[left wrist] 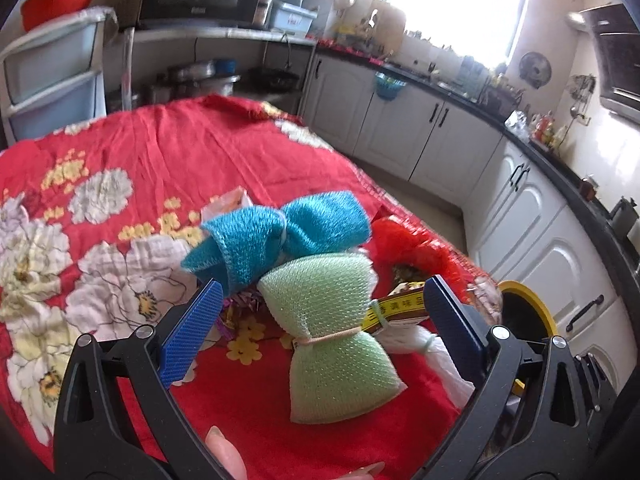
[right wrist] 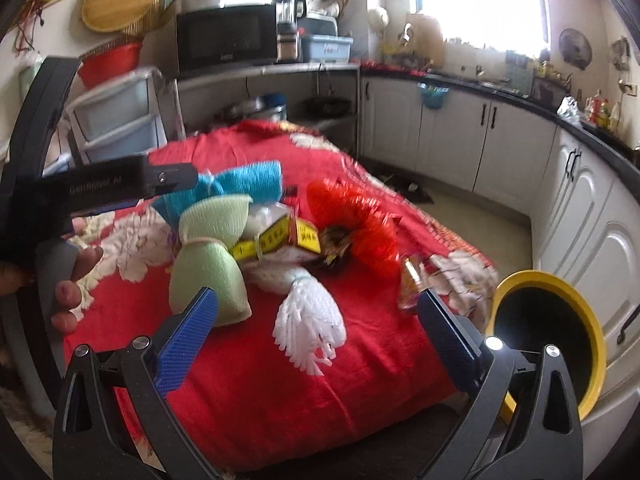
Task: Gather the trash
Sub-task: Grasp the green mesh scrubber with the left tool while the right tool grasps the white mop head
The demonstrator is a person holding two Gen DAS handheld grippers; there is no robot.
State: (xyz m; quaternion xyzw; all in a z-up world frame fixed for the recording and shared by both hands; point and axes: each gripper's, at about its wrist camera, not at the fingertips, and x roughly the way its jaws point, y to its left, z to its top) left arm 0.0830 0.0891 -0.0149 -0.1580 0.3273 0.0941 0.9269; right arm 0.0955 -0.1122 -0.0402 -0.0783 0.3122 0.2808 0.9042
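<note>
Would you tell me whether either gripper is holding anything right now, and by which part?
Nothing is held: the left gripper is open around the green sponge, and the right gripper is open.

Your left gripper [left wrist: 322, 312] has its jaws spread wide, the blue ribbed pads [left wrist: 192, 332] angled outward, nothing clamped between them. It hangs low over the worktop [left wrist: 168, 152], tilted slightly down, with the green sponge [left wrist: 340, 320] lying in the gap between the fingers, untouched by either pad. Your fingertips [left wrist: 226, 454] show at the bottom edge of the left wrist view. In the right wrist view your left hand [right wrist: 68, 280] wraps the left gripper's handle, to the left of the green sponge. Your right gripper [right wrist: 316, 330] is also wide open and empty, just right of that sponge.
</note>
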